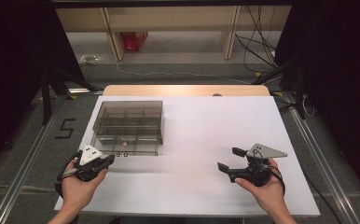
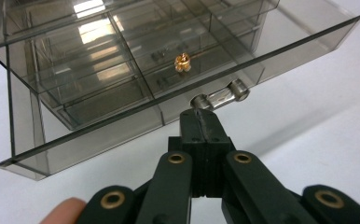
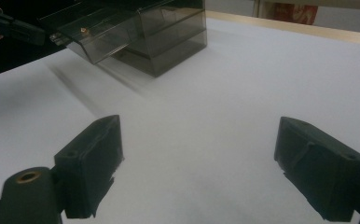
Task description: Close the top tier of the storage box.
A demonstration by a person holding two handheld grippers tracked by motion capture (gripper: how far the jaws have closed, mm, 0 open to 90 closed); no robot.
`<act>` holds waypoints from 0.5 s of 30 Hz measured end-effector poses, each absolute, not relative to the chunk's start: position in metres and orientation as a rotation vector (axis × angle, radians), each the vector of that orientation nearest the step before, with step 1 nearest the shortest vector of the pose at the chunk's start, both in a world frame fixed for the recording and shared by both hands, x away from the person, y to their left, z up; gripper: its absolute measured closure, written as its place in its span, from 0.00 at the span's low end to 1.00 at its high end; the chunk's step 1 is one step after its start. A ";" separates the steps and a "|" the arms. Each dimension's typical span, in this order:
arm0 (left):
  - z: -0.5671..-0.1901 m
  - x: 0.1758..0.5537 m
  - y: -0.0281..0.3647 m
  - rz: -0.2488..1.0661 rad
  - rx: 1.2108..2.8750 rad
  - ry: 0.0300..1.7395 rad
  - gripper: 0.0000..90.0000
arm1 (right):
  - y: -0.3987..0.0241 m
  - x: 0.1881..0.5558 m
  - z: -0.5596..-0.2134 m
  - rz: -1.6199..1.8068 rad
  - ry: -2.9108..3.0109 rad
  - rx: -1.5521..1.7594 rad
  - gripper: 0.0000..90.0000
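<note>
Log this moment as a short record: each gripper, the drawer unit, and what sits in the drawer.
left gripper: shut, tips at the drawer handle
right gripper: open, over bare white table
drawer unit: smoky clear plastic, at the table's left
drawer: pulled partly out, divided into compartments
small gold part: lying in one drawer compartment

My work surface is a table (image 1: 201, 140) covered by a white sheet, with a strip of bare wood showing along its far edge at the upper centre of the high view. One item stands directly on it: a smoked clear plastic drawer box (image 1: 128, 122), left of centre in that view. Its bottom drawer (image 2: 122, 100) is pulled out toward the near edge. The white sheet around the box lies flat.
</note>
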State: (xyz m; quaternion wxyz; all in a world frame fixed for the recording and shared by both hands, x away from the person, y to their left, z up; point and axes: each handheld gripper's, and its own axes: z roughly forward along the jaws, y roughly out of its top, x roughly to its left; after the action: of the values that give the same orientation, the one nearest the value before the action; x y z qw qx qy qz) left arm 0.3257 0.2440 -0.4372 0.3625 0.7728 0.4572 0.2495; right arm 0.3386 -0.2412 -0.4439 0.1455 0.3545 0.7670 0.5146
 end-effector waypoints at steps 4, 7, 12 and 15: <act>-0.439 0.328 0.242 0.644 2.005 1.177 1.00 | -0.241 0.338 -0.444 1.481 2.208 1.018 0.18; -0.439 0.330 0.241 0.651 2.012 1.185 1.00 | -0.242 0.339 -0.444 1.481 2.206 1.021 0.18; -0.440 0.333 0.241 0.668 2.021 1.185 1.00 | -0.242 0.338 -0.444 1.481 2.206 1.017 0.18; -0.441 0.335 0.241 0.669 2.019 1.185 1.00 | -0.242 0.338 -0.444 1.480 2.206 1.018 0.18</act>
State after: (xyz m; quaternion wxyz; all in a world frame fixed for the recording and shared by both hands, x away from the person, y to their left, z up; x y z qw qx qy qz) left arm 0.3348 0.2411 -0.4411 0.3460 0.7781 0.4565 0.2576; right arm 0.3383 -0.2422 -0.4441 0.1477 0.3540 0.7668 0.5147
